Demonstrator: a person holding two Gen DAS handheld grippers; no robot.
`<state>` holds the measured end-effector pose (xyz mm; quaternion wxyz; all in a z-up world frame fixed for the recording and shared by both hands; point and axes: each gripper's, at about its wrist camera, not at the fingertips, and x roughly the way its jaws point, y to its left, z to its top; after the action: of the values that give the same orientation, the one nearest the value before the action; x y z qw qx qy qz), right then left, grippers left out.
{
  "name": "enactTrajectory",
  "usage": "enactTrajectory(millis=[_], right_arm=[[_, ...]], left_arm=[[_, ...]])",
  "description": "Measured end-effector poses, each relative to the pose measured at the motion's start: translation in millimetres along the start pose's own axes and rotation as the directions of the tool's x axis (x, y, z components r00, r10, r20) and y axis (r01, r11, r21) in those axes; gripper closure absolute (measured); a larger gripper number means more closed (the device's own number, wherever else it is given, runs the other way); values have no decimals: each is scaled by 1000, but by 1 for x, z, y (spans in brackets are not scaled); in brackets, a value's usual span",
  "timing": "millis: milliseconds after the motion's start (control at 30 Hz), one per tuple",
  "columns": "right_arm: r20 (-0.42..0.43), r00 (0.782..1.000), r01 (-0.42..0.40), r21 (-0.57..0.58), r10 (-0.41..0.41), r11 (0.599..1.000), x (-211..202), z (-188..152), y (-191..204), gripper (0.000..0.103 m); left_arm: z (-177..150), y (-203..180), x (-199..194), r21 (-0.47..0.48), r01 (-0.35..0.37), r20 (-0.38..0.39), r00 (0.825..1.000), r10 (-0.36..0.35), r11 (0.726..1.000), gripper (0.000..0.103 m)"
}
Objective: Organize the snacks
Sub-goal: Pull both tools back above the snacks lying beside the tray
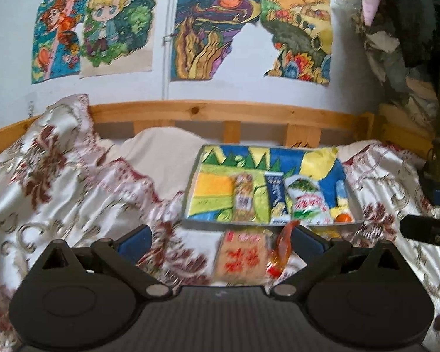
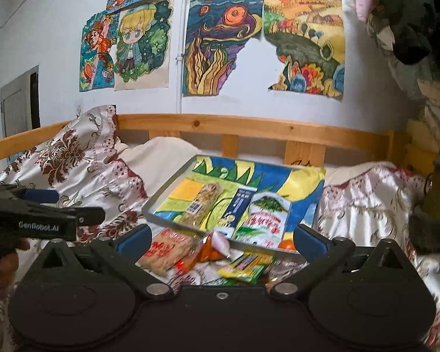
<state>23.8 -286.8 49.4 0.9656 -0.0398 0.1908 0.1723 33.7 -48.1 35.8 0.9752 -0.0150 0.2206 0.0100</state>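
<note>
A grey tray (image 1: pixel 203 221) (image 2: pixel 158 214) lined with a colourful drawing lies on the bed. In it sit a tan biscuit packet (image 1: pixel 243 195) (image 2: pixel 204 202), a dark blue packet (image 1: pixel 277 198) (image 2: pixel 237 208), a white and green packet (image 1: pixel 306 202) (image 2: pixel 264 220) and a small orange item (image 1: pixel 343 218) (image 2: pixel 287 245). In front of the tray, on the bedspread, lie a tan packet with red characters (image 1: pixel 240 259) (image 2: pixel 167 250), an orange wrapper (image 1: pixel 281 249) (image 2: pixel 211 248) and a green and yellow packet (image 2: pixel 246 265). My left gripper (image 1: pixel 221 242) (image 2: pixel 73 208) and right gripper (image 2: pixel 221 240) (image 1: pixel 425 230) both stand open above these loose snacks, gripping nothing.
A flowered satin bedspread (image 1: pixel 58 182) covers the bed in folds. A wooden rail (image 1: pixel 208 111) runs along the back wall, which is hung with drawings. Clothes hang at the right (image 1: pixel 410 29). A hand (image 2: pixel 3 264) holds the left gripper.
</note>
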Motion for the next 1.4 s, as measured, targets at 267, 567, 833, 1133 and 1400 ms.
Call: enactTrajectory(millis=[267,567,833,1133,1400], right_arm=[[-37,999,34,52,-32,998,-9,-17,13,1],[-164,980,132,99,-115,986,-4,-44,17,1],[-197,972,154,104,-132,983,5,-51,18,1],[-227,964,164,107,-137,981,21,-55,16,1],[-223,965,167,113,-139,979,28,-52,9,1]], left_arm=[[-21,7,-6,-11,-18,-61,998,17,1000,0],[-41,4,6,-38,38,-129,991,-43,999,0],[-54,3,15,-1,20,-161,987,-20,1000,0],[-57,12,24,-21,-1,-179,984,-3,1000,0],[-58,11,29,-22,-1,-186,983,-3,1000,0]])
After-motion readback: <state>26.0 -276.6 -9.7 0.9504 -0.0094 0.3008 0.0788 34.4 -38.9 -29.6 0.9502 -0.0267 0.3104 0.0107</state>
